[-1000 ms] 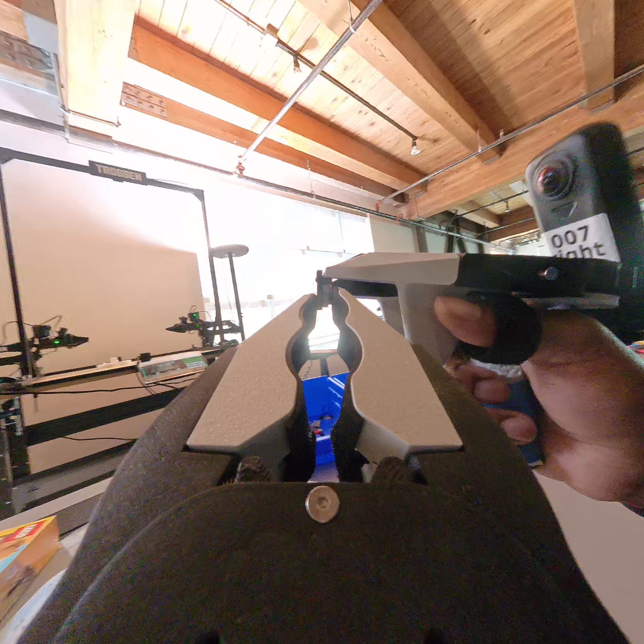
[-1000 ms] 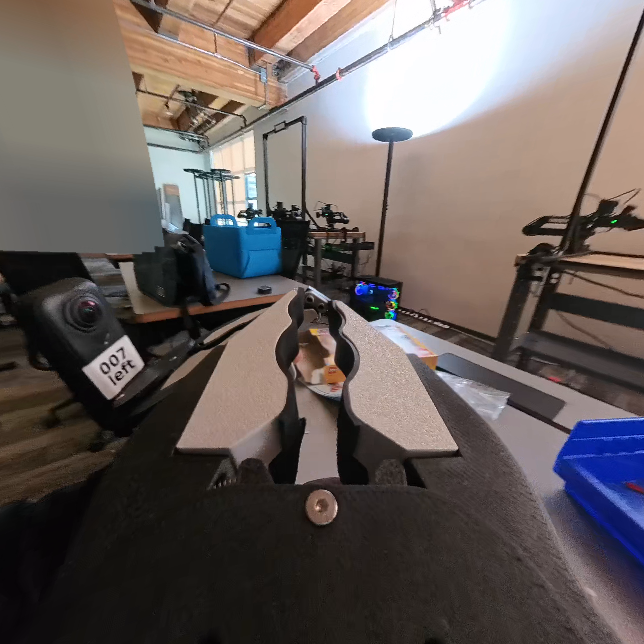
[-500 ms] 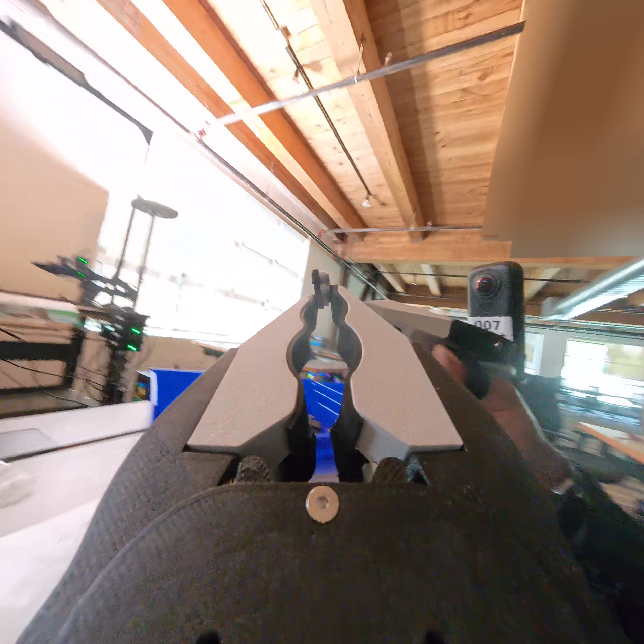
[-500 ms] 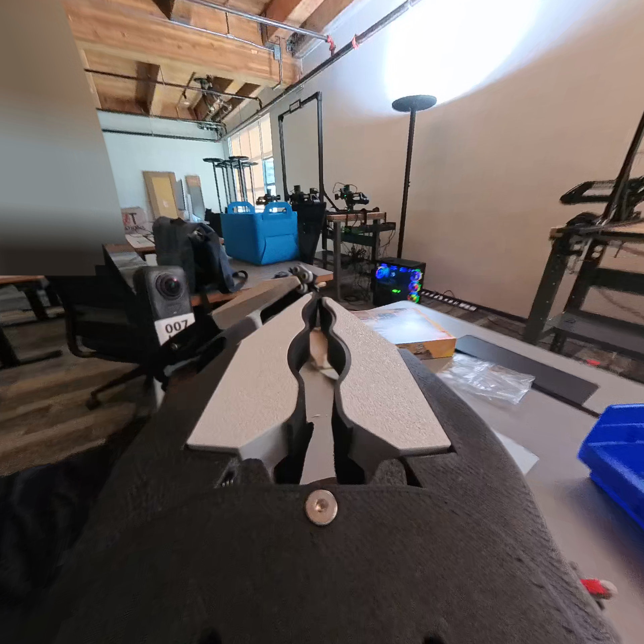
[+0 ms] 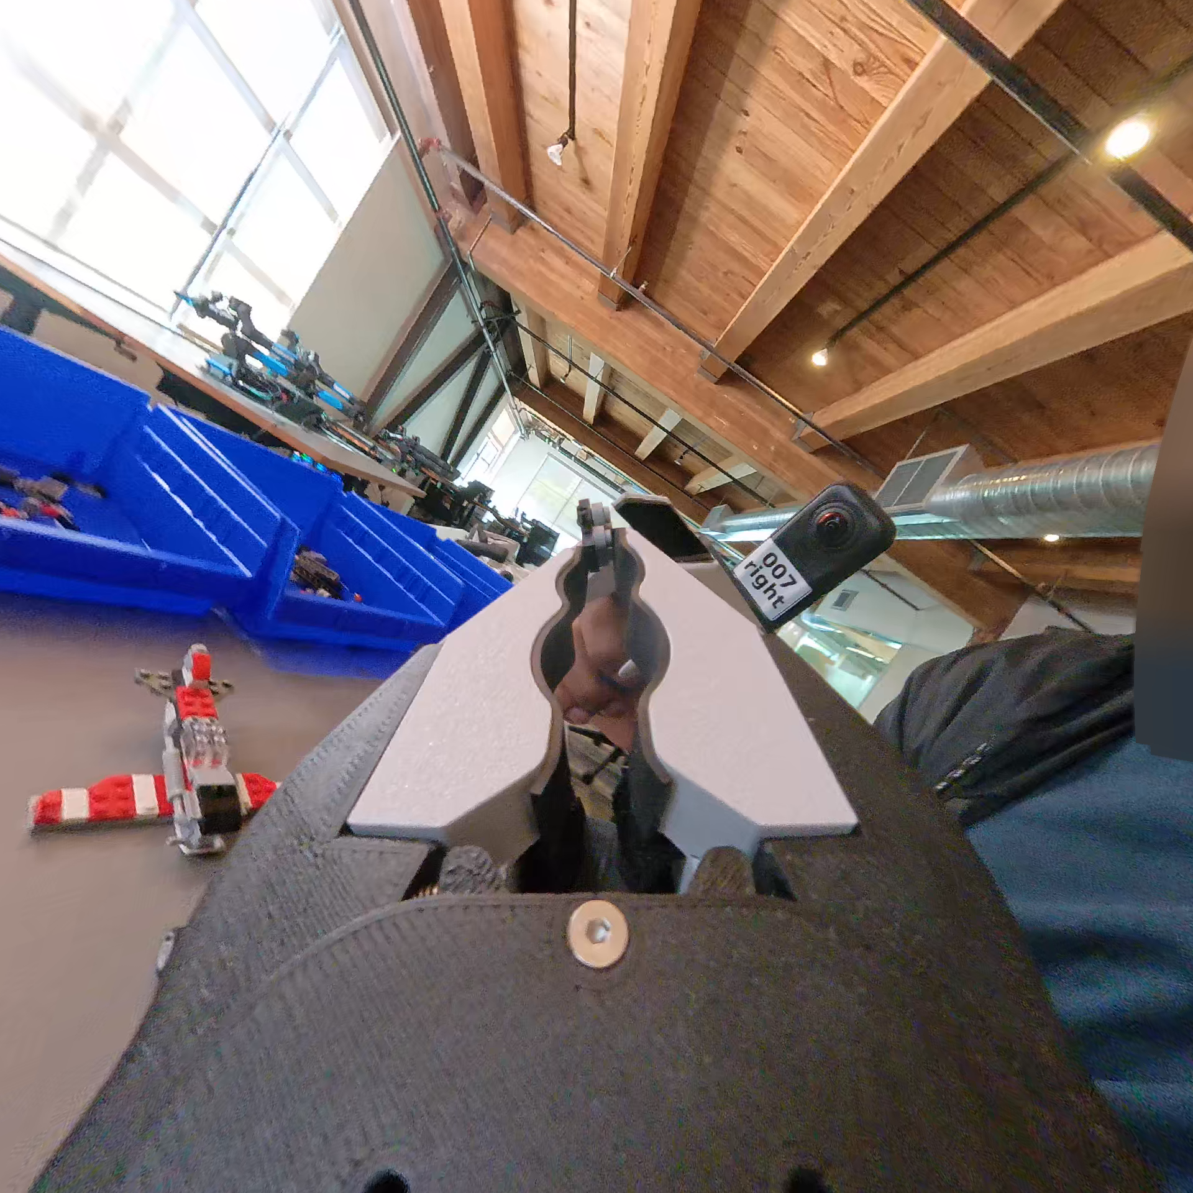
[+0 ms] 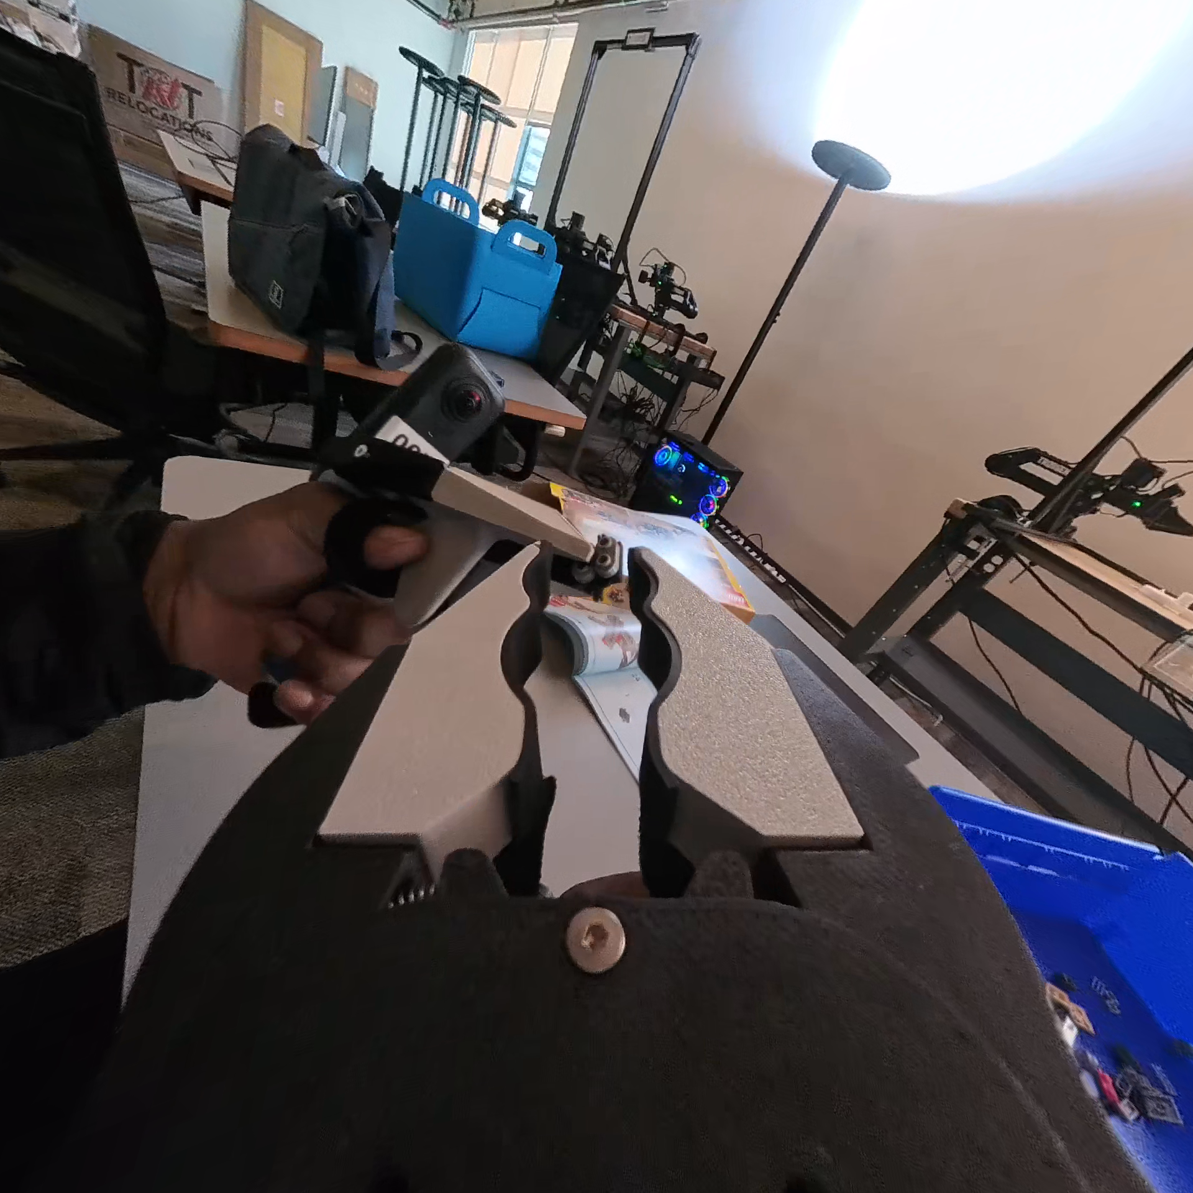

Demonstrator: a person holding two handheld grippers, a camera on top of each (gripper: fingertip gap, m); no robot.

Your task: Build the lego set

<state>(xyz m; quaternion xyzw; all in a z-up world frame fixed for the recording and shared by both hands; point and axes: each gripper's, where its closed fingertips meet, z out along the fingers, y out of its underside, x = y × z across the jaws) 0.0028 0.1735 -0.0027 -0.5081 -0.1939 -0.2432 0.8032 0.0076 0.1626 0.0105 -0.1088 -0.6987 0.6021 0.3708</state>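
Observation:
My left gripper is shut on a small grey lego piece and holds it up in the air. In the right wrist view, the same piece sits at the left gripper's tip, between my right gripper's spread fingertips. My right gripper is open, with its jaws on either side of the piece and not closed on it. A part-built red, white and grey lego plane lies on the table to the left of my left gripper.
Blue parts bins with loose pieces stand behind the plane, and another blue bin is at lower right. An open instruction booklet and a lego box lie on the grey table. A hand holds the left gripper. Left and right tips are no more than a few centimetres apart.
Both grippers have swung and rolled toward each other. My right gripper has opened, and the left gripper's tip with the grey piece now sits between its fingers.

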